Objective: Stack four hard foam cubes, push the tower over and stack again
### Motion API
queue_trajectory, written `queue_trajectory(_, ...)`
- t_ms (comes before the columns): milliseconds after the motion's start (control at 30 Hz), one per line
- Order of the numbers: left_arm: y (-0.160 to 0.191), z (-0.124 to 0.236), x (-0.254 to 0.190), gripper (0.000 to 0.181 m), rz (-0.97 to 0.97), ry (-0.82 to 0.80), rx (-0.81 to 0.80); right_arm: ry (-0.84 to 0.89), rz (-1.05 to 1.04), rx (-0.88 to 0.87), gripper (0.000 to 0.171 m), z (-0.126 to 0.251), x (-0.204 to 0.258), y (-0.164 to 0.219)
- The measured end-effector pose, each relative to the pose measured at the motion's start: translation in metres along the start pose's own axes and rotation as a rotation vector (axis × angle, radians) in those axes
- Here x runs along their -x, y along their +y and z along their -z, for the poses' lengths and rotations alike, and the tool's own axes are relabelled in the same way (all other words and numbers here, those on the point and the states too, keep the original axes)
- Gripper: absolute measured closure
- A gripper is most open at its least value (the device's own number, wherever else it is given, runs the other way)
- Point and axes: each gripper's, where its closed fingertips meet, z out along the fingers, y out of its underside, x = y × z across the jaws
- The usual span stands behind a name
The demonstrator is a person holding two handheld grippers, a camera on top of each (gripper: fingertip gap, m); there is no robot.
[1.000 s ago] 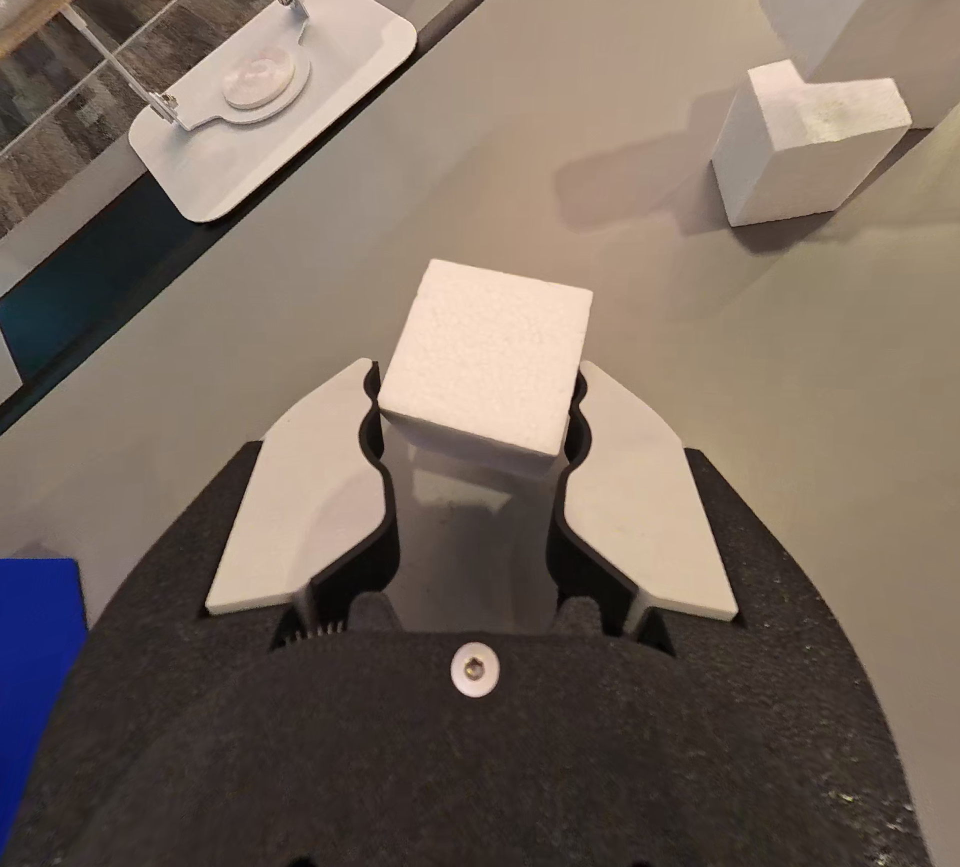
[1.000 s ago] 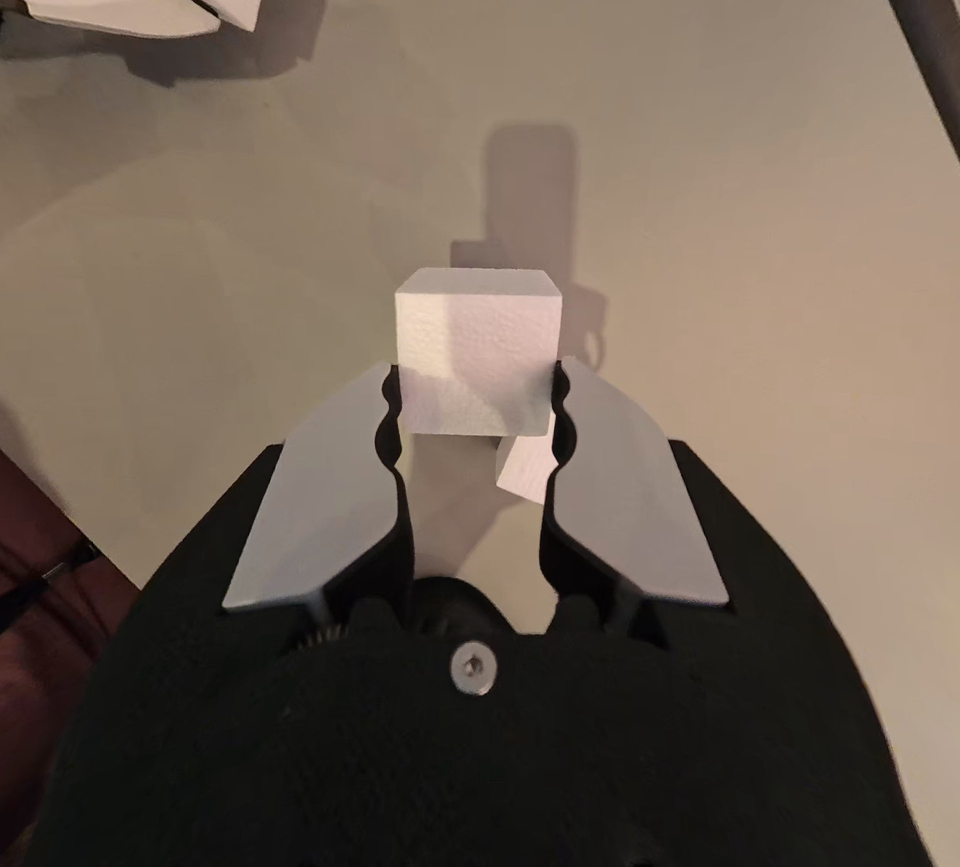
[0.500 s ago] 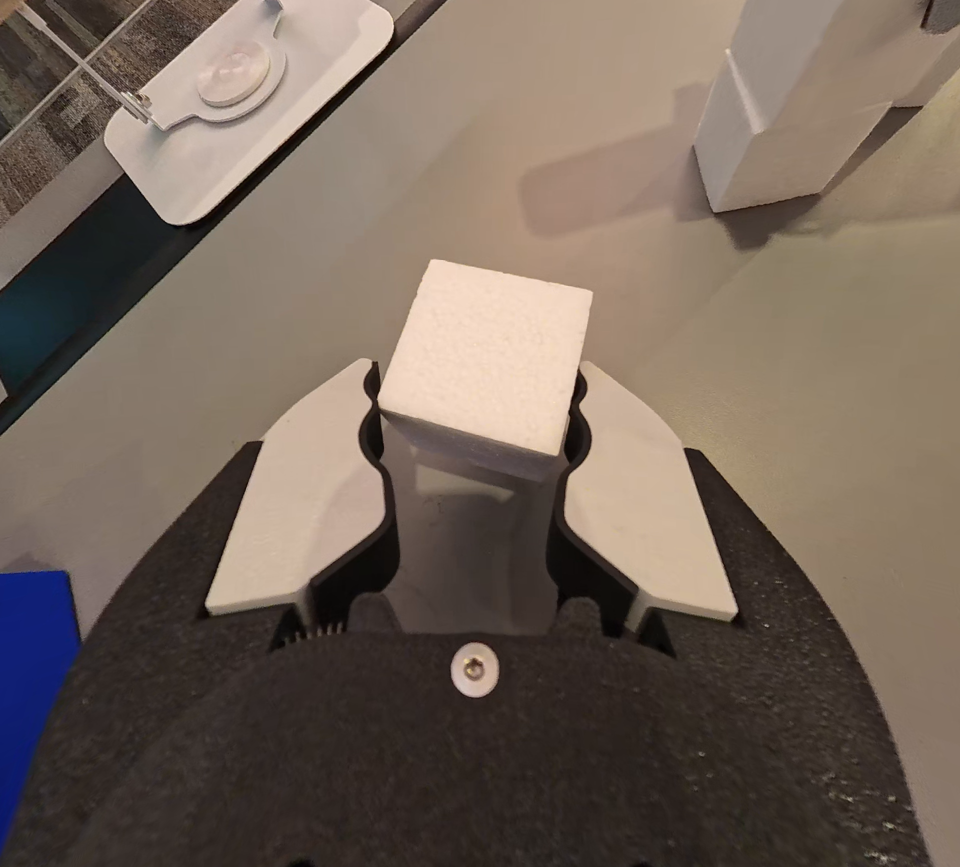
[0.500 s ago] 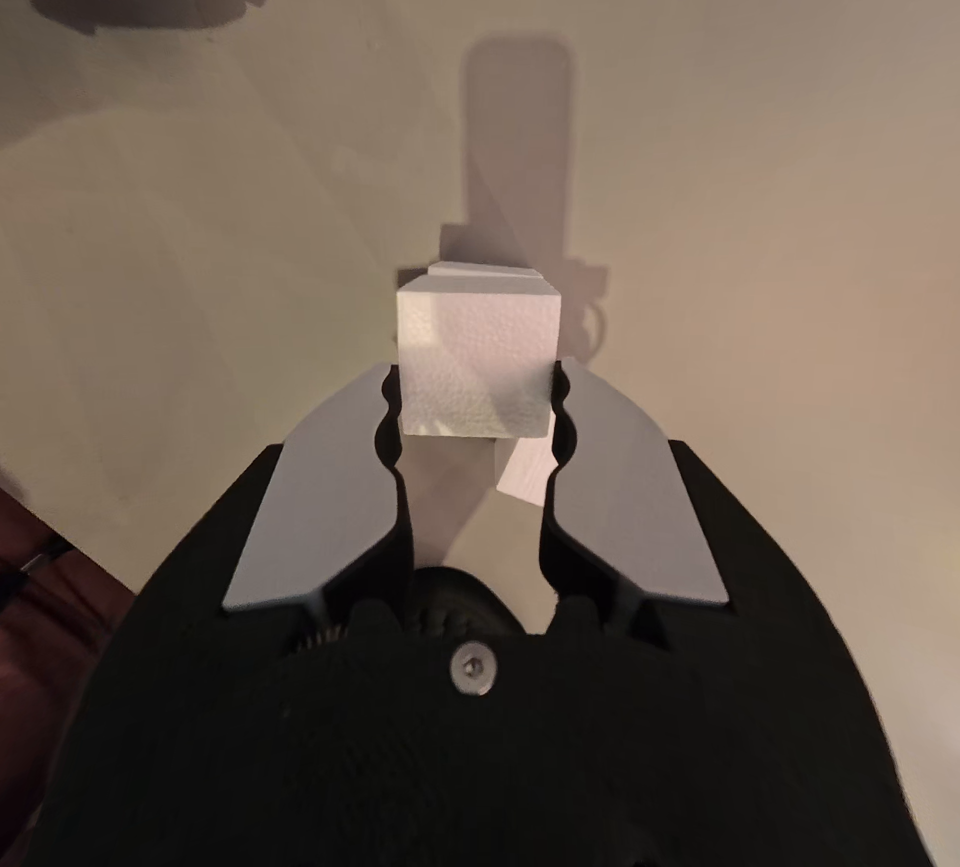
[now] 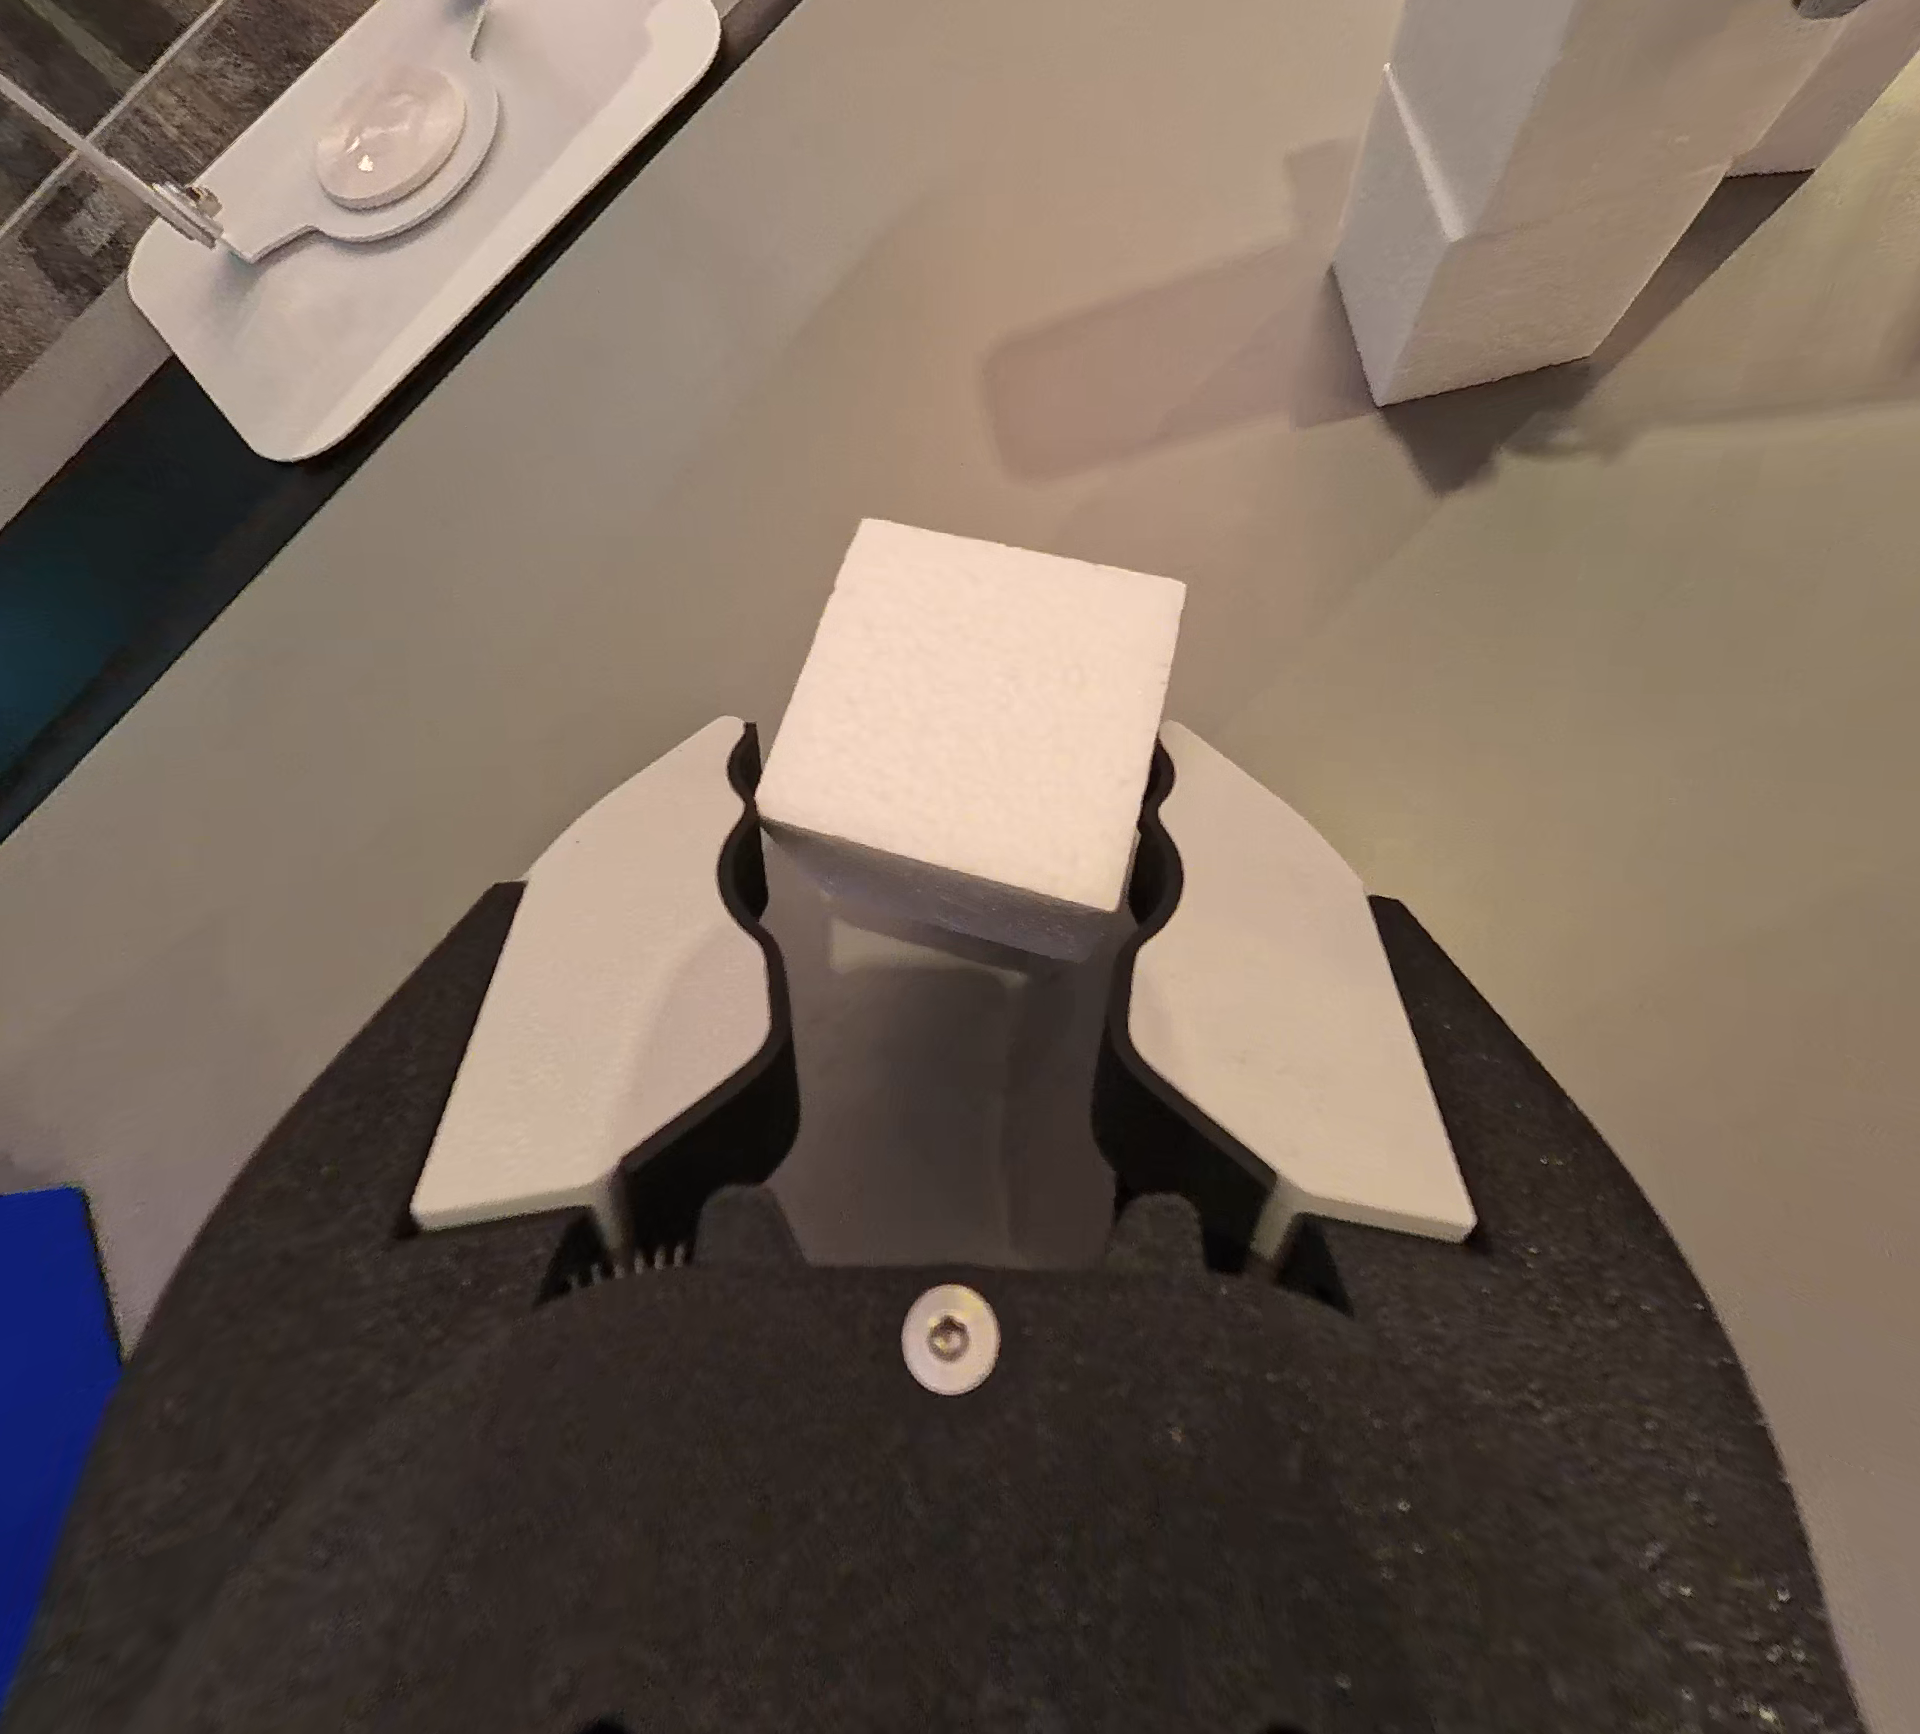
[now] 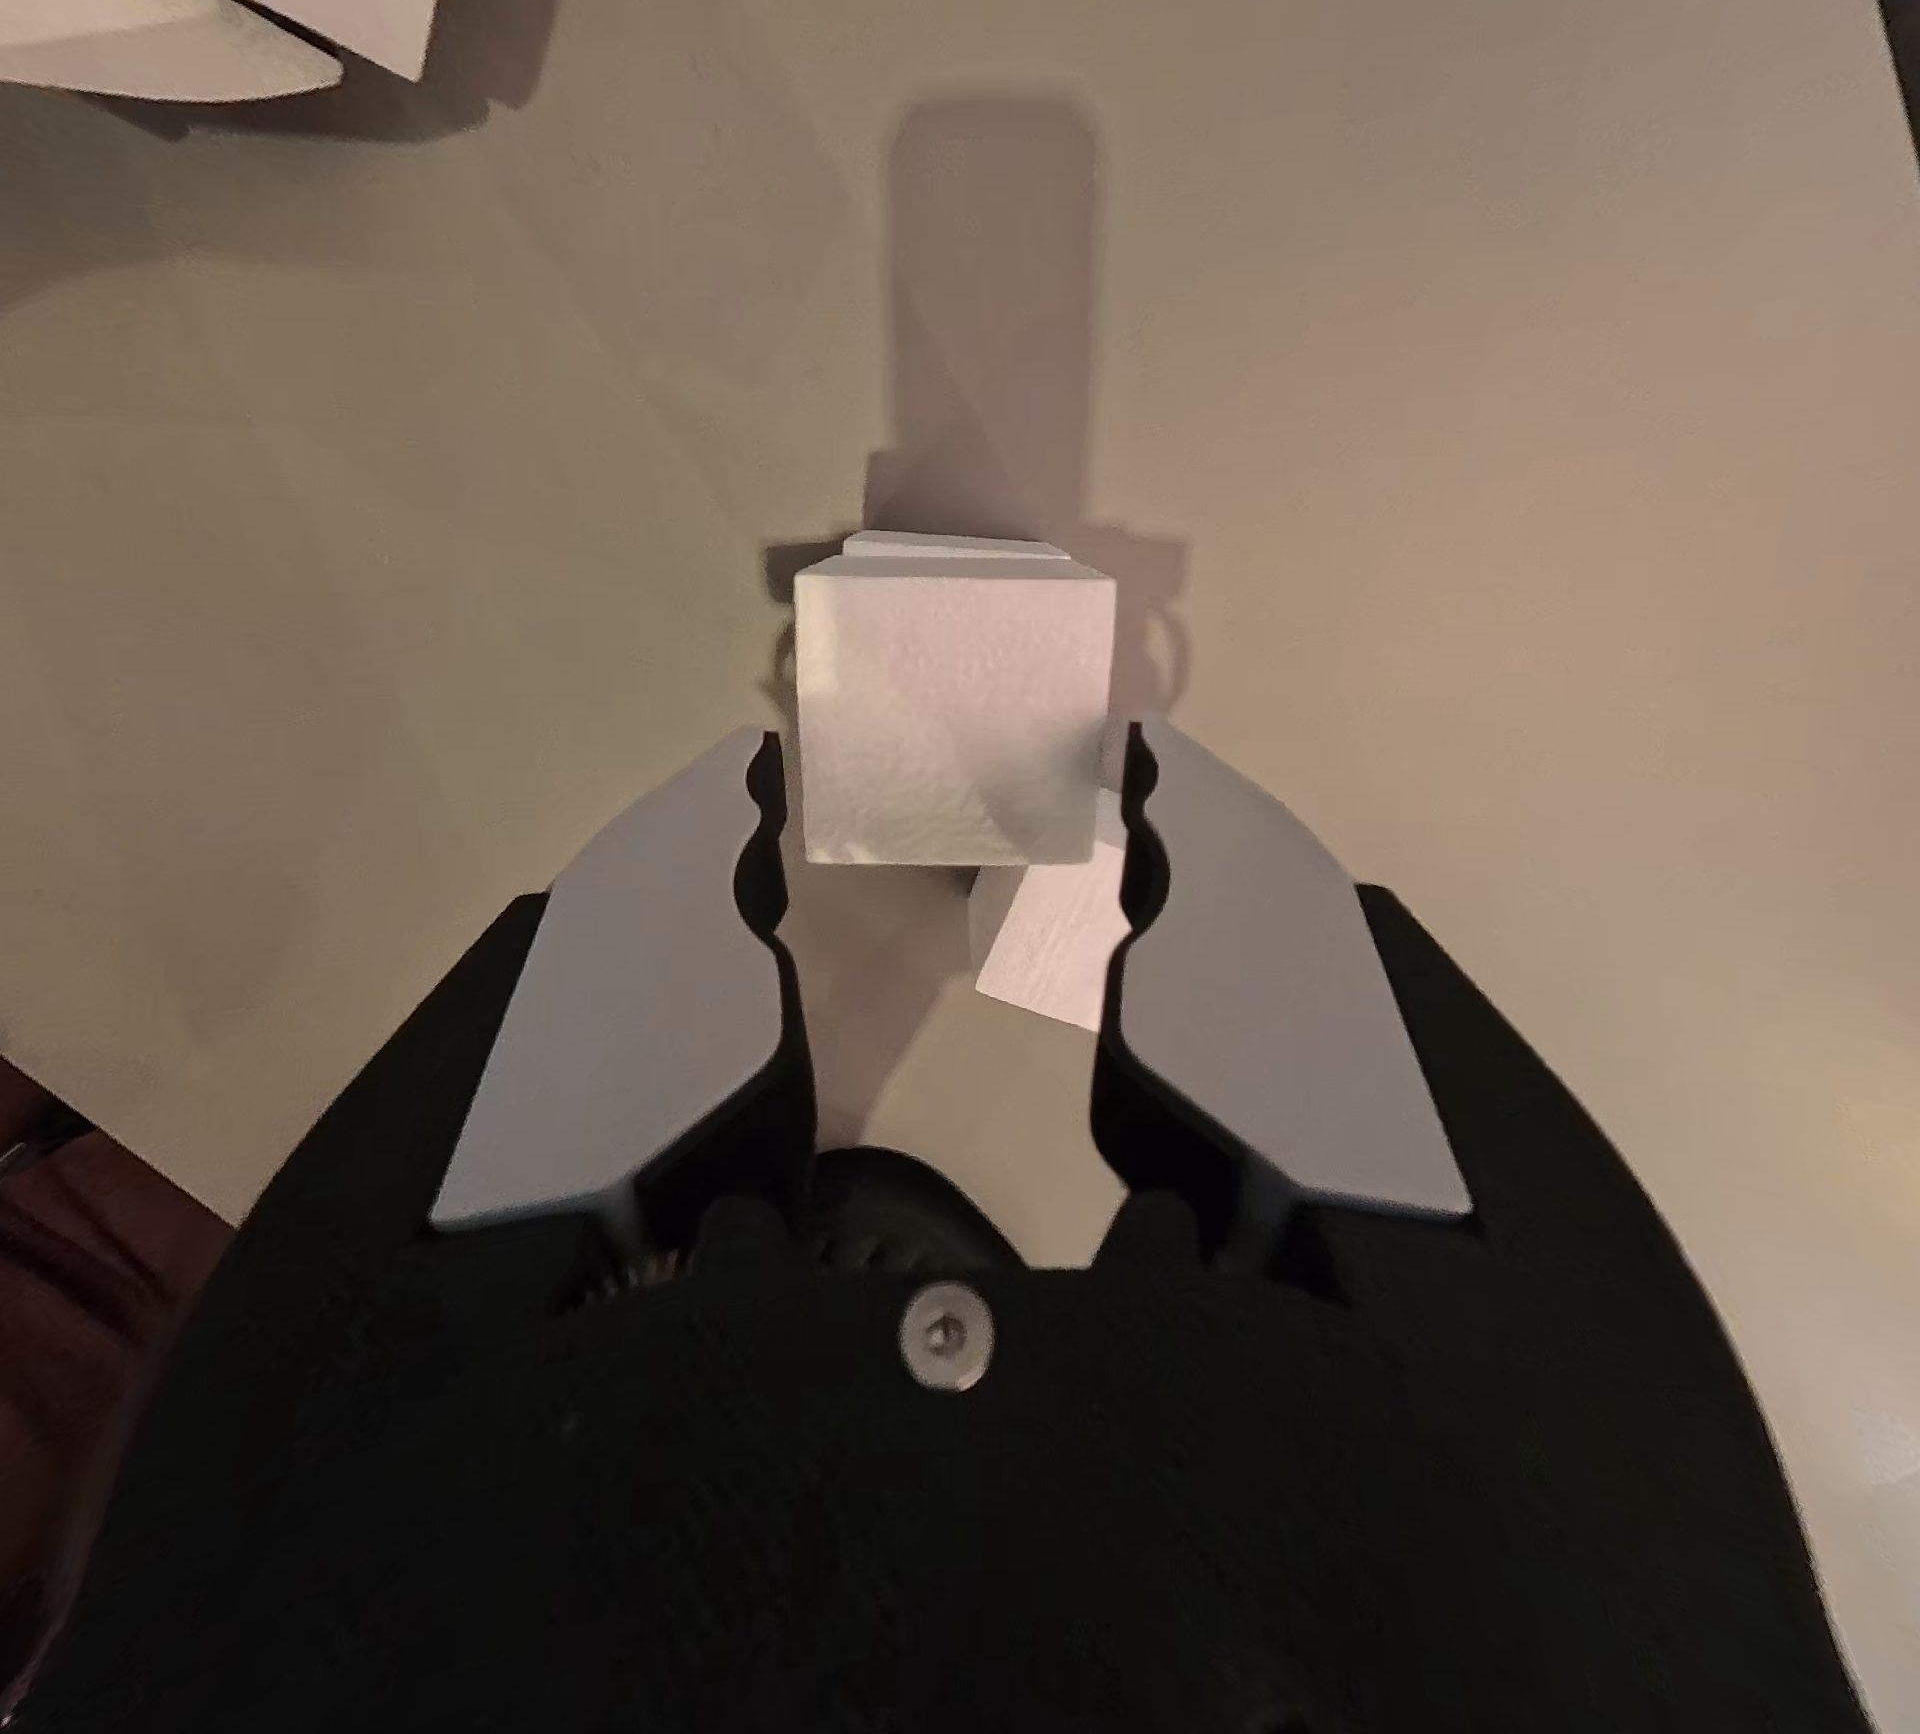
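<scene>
**Status.** The left gripper is closed narrow on a white foam cube, held clear above the grey table at centre. The grip is skewed, with the cube rotated between the jaws. The right gripper is set narrow around the top cube of the tower, which stands at the far right. The jaws appear to grip it, but actual contact cannot be confirmed. The tower appears to hold three cubes, so the left one is judged to be the fourth.

**Hazards.**

1. Misaligned layers. In the right wrist view a lower cube is turned out of line with the top cube, and a ledge shows at the joint in the left wrist view. Reduced bearing area makes the tower likely to tip under side load.
2. Release drag. If the right jaws open unevenly or withdraw sideways, a finger can pull the light top cube off its seat.
3. Skewed fourth cube. If it is placed as held, it lands corner-first or rotated and can rock the tower.
4. Gripper collision. Both tools must work at the same tower. If the left approaches before the right is clear, it risks a knock.
5. The white lamp base at the far left is well apart and poses no hazard.
</scene>
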Motion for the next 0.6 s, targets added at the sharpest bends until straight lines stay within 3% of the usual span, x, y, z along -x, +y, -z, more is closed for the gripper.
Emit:
queue_trajectory(300,-0.019,0.003,-0.020,0.112,0.038,0.137,-0.106,-0.017,0.013,-0.139,0.100,0.047,-0.010,0.016)
queue_trajectory(467,-0.076,0.026,-0.045,0.112,0.016,0.318,-0.292,-0.026,-0.123,-0.261,0.101,0.075,-0.045,0.039)
queue_trajectory(600,-0.123,0.033,-0.064,0.112,-0.142,0.416,-0.363,-0.022,-0.224,-0.313,0.101,0.086,-0.071,0.060)
